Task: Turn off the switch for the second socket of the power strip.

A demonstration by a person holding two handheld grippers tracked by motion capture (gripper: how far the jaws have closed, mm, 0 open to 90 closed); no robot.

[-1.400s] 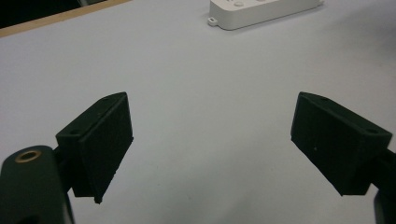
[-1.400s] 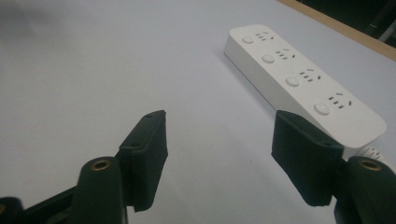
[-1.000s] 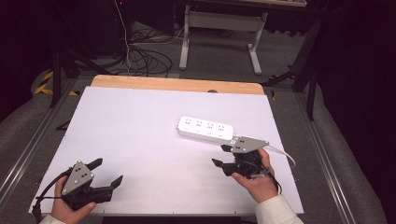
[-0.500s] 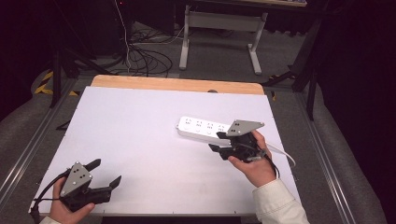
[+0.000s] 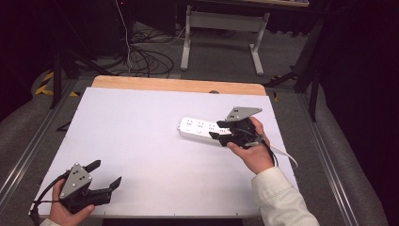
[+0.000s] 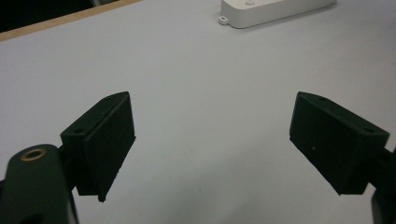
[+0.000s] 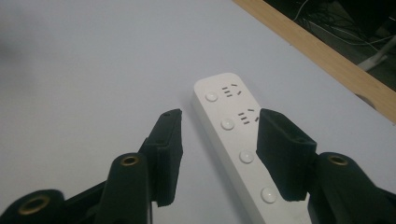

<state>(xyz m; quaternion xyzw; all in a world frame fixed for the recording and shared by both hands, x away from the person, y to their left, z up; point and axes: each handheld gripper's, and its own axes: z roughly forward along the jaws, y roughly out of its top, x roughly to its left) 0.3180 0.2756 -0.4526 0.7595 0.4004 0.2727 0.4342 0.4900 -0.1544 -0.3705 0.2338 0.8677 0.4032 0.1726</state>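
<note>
The strip [image 5: 202,130], a white power strip with a row of round buttons and sockets, lies flat on the white worktop [image 5: 141,141], at about three o'clock from its middle in the high view, long axis running nine to three. Its white cord [image 5: 284,154] trails off at four o'clock toward the worktop's right edge.

The right claw [image 5: 221,130] sits over the strip's right end, gripped by a hand [image 5: 251,150] that comes in from five o'clock with a pale sleeve behind it. In the right gripper view the right claw [image 7: 219,154] straddles the strip [image 7: 233,135]: one jaw stands on the bare worktop beside the strip's long side, the other hangs over its top face near the far side. The jaws have just been closing and are about half open, with the strip between them. A gap shows between the near jaw and the strip, so the pads do not press on it.

The left claw [image 5: 106,179] rests low at seven o'clock on the worktop, well apart from the strip, in the left hand [image 5: 66,214]. In the left gripper view the left claw [image 6: 212,149] is spread wide with nothing between the jaws, and the strip's end [image 6: 275,9] lies at one o'clock beyond them.

A wooden edge [image 5: 179,85] borders the worktop at twelve o'clock.
</note>
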